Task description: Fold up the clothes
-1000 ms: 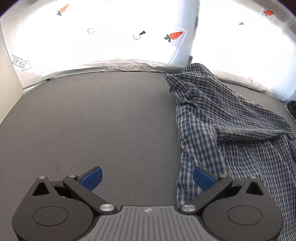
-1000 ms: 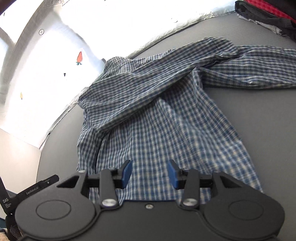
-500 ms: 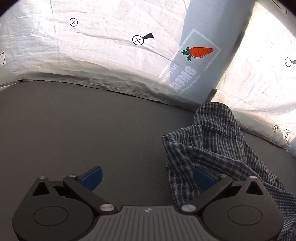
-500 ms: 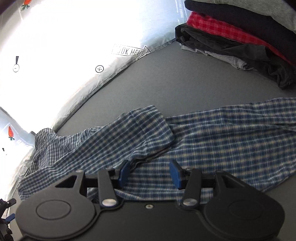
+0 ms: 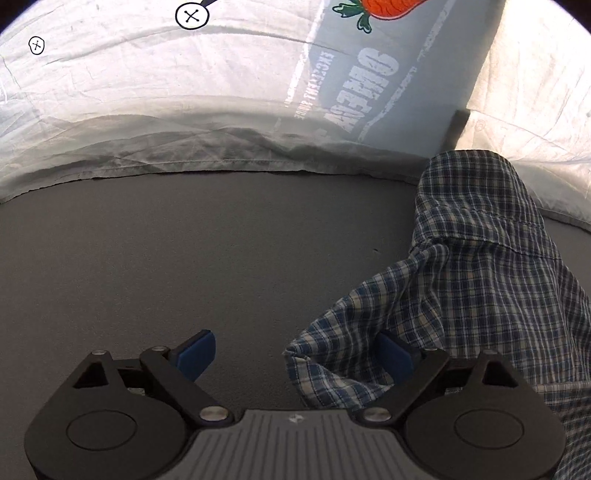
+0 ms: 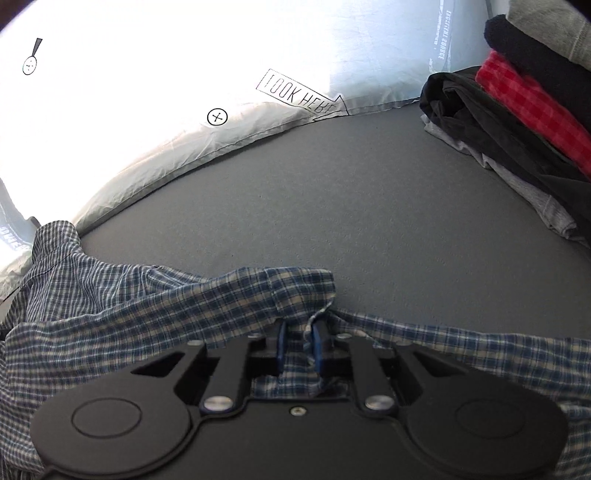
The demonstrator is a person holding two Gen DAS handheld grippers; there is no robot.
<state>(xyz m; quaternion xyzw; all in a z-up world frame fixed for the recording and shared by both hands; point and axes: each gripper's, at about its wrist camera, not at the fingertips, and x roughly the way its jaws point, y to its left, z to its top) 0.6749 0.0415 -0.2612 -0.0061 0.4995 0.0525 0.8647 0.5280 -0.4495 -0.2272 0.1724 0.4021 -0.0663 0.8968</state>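
We worked on a wide grey table [image 6: 369,206] whose far edge ran against a white printed backdrop [image 5: 147,122], and most of its surface lay bare: open room stretched ahead of and to the left of our left gripper [image 5: 295,354], and ahead of our right gripper [image 6: 297,343] up to the backdrop. The blue checked shirt [image 6: 147,306] sprawled across the near part of the table, one rumpled end reaching the backdrop's hem at the far left of the right wrist view; in the left wrist view it filled the right side, a corner of it lying between the open jaws. On the right a stack of folded clothes [image 6: 517,122], black, red checked and grey, stood well apart from the shirt and closed off that side. The backdrop carried an arrow reading "LOOK HERE" [image 6: 301,96], a mirrored grey block of lettering [image 5: 369,92] we could not read surely, an orange carrot [image 5: 388,7] and small crossed circles [image 5: 192,15]. Our left gripper stood wide open, holding nothing, its right blue pad [image 5: 393,356] against the shirt's loose edge. Our right gripper was nearly closed, pinching a fold of the shirt's edge between its blue pads [image 6: 319,343].
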